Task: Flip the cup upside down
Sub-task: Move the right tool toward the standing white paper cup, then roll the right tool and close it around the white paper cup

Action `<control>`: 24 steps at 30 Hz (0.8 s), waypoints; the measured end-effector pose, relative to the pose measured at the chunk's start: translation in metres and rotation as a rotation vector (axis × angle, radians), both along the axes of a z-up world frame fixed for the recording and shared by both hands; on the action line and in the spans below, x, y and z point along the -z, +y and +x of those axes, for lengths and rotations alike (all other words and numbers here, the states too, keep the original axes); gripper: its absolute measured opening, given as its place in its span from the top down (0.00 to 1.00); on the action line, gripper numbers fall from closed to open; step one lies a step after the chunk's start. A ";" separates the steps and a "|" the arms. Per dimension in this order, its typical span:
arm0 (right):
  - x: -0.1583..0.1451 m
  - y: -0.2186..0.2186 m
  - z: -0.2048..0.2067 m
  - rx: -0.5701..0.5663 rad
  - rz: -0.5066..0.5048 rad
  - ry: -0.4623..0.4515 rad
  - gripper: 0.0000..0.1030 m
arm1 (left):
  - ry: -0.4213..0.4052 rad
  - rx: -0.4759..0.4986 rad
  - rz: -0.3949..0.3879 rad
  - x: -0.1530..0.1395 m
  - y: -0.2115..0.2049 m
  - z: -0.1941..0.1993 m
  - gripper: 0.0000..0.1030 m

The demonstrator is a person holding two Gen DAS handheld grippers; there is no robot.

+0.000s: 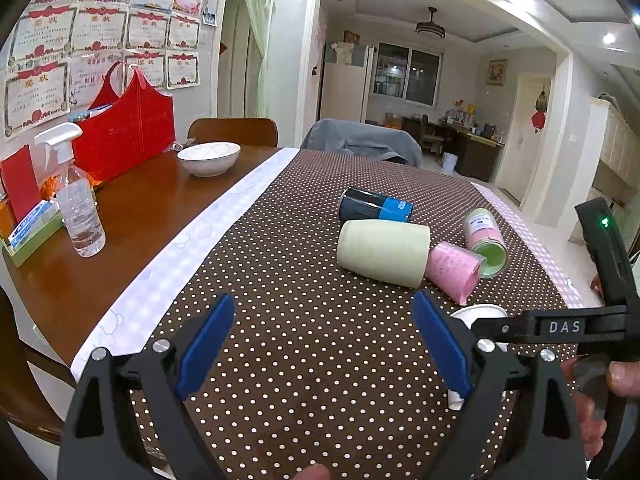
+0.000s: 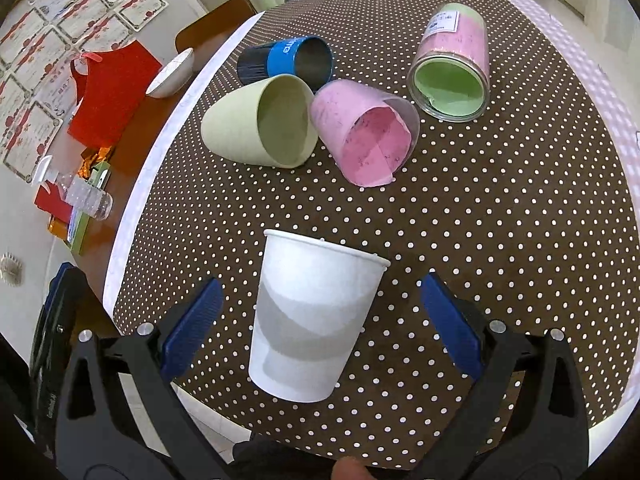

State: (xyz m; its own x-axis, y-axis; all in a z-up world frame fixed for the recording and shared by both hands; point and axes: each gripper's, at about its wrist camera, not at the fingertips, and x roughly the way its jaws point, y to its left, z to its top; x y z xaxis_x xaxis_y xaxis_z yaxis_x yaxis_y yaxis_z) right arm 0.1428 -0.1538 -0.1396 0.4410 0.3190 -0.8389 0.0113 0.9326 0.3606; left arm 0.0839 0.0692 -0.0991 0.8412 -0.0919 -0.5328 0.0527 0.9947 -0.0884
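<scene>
White paper cup (image 2: 316,316) (mouth hidden) stands between the right gripper's (image 2: 320,320) spread jaws.

Paper cup (image 2: 316,316) stands on tablecloth (image 2: 500,220), four tipped cups (image 2: 262,122) behind.

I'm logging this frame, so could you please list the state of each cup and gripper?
white paper cup: between the open right fingers, ungripped
pale green cup: on its side
pink cup: on its side
blue-banded cup: on its side
green-lined jar: on its side
left gripper: open, empty
right gripper: open
</scene>
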 end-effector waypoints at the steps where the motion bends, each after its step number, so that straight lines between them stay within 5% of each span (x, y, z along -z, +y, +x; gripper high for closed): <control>1: -0.001 0.001 0.000 -0.002 -0.004 -0.002 0.06 | 0.000 -0.002 -0.002 0.000 0.001 0.000 0.14; 12: -0.017 -0.005 -0.005 -0.045 -0.032 -0.043 0.06 | 0.007 0.002 -0.012 0.002 0.002 0.002 0.14; 17: -0.036 -0.007 -0.013 -0.165 -0.228 -0.129 0.06 | 0.010 0.002 -0.010 0.003 0.001 0.002 0.14; 24: -0.041 0.021 -0.033 -0.600 -0.600 -0.316 0.06 | 0.037 0.013 -0.004 0.006 -0.005 0.005 0.14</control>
